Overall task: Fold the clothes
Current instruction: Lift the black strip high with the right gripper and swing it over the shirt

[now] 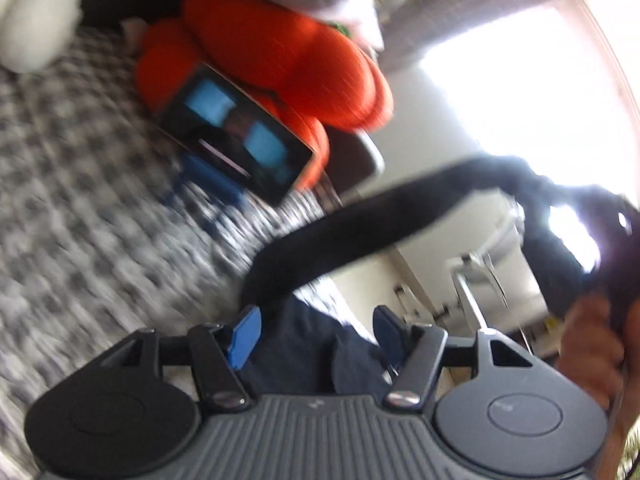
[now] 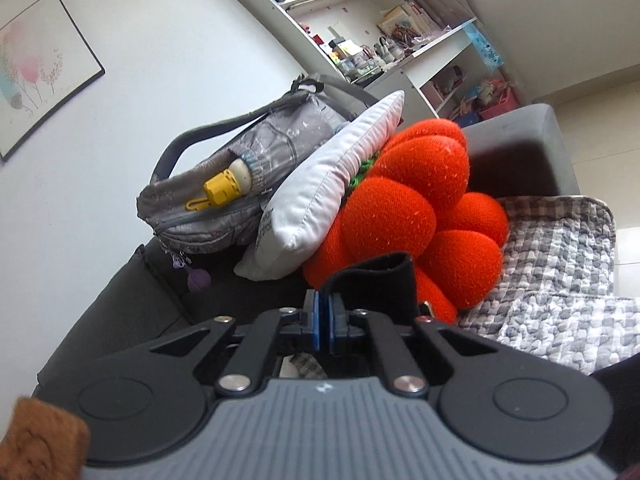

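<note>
A black garment [image 1: 384,216] stretches as a long band through the air in the blurred left wrist view, from just above my left gripper [image 1: 316,320] up toward the right edge. My left gripper stands open, its blue pads [image 1: 244,336] wide apart, with dark navy cloth [image 1: 312,352] behind the gap. A hand [image 1: 592,344] at the right edge holds the other gripper, dark against the window. In the right wrist view my right gripper [image 2: 322,316] is shut on a folded edge of the black garment [image 2: 380,276], which loops up just past the pads.
A grey-and-white checked quilt [image 1: 80,200] covers the dark sofa [image 2: 140,288]. An orange pumpkin cushion [image 2: 404,208], a white pillow [image 2: 328,188] and a grey bag [image 2: 240,168] are piled at the back. A tablet [image 1: 236,148] leans on the cushion. Bookshelves [image 2: 360,20] stand behind.
</note>
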Available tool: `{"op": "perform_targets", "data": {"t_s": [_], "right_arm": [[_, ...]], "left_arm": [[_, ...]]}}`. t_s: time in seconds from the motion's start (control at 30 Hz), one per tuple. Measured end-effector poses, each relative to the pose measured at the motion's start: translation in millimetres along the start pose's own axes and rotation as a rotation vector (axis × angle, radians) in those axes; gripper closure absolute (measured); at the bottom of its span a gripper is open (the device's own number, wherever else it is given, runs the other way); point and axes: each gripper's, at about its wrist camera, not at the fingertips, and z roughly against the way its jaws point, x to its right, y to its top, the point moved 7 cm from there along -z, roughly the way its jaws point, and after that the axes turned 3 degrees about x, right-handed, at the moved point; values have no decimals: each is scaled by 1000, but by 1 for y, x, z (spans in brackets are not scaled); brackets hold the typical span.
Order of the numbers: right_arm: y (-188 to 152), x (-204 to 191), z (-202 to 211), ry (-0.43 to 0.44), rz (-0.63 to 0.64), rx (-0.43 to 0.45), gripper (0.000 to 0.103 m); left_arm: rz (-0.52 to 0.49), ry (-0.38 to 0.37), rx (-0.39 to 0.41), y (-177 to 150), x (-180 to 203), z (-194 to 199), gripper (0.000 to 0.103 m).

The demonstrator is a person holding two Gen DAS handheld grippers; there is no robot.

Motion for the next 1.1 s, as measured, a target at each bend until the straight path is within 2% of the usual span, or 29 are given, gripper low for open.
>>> {"op": "perform_targets", "data": {"t_s": [0.17, 0.27, 0.43, 0.57, 0.7, 0.8, 0.97, 1.1], "right_arm": [[17, 19, 29, -63, 44, 27, 97], [21, 39, 48, -95, 26, 42, 97], [24, 67, 75, -141, -6, 63, 97], [29, 78, 94, -164, 0, 83, 97], [39, 87, 109, -172, -9, 118, 97], [41, 92, 114, -189, 8, 125, 97], [42, 102, 124, -205, 11, 142, 97], [44, 107, 130, -209, 3, 157, 97]], "left_arm": [[-200, -39, -106, -38, 46, -22, 40], [-320, -63, -169, -61, 72, -34, 39], [-466, -99, -200, -91, 99, -76, 39], [-518, -109, -192, -102, 112, -101, 38], [-564, 35, -229, -110, 94, -122, 38], [-592, 42, -224, -109, 91, -120, 40], [-567, 64, -186, -101, 90, -109, 37], [-508, 67, -170, -94, 87, -107, 37]]}}
